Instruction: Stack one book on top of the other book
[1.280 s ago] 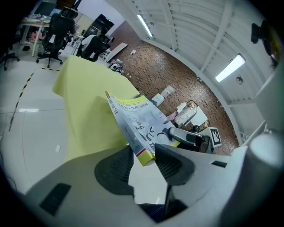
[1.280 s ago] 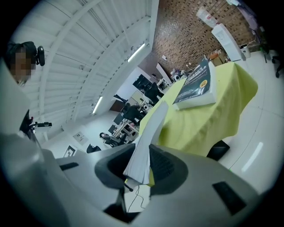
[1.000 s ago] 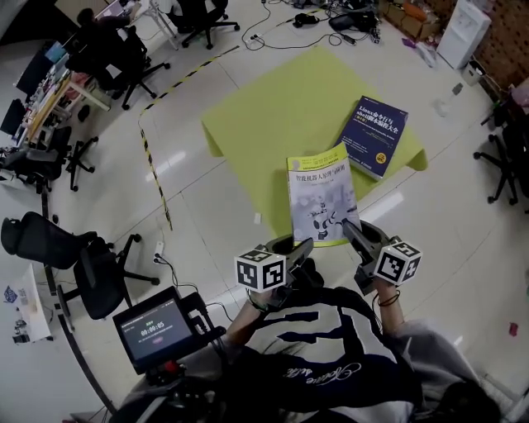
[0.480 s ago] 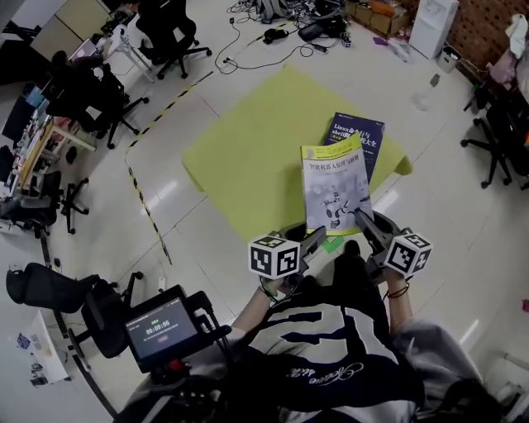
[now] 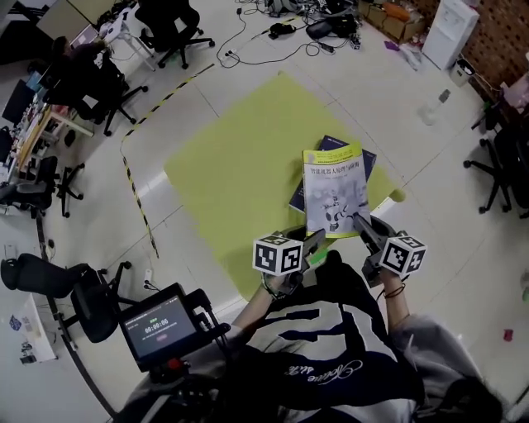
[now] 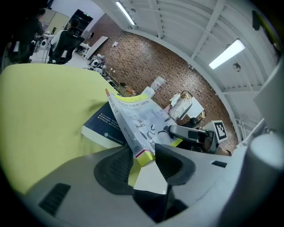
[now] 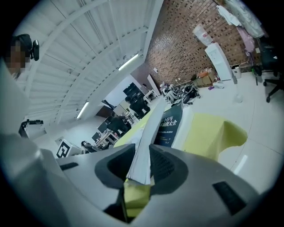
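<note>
A white-and-yellow book [image 5: 335,192] hangs over the yellow-green table [image 5: 240,165], held by its near edge from both sides. My left gripper [image 5: 314,242] is shut on its near left corner [image 6: 141,155]. My right gripper [image 5: 360,223] is shut on its near right edge [image 7: 144,153]. A dark blue book [image 5: 329,147] lies flat on the table, mostly covered from above by the held book; only its far and left edges show. In the left gripper view the blue book [image 6: 103,128] sits just beyond and below the held one. In the right gripper view the blue book [image 7: 169,126] shows past the held edge.
Office chairs [image 5: 178,25] and desks stand at the far left, cables [image 5: 273,33] lie on the floor beyond the table. A black-and-yellow tape line [image 5: 136,194] runs along the floor on the left. A small screen [image 5: 157,322] sits near my body.
Both grippers have carried the white-and-yellow book away from me, from the table's near edge to above the blue book, which it now overlaps. The grip on it looks unchanged.
</note>
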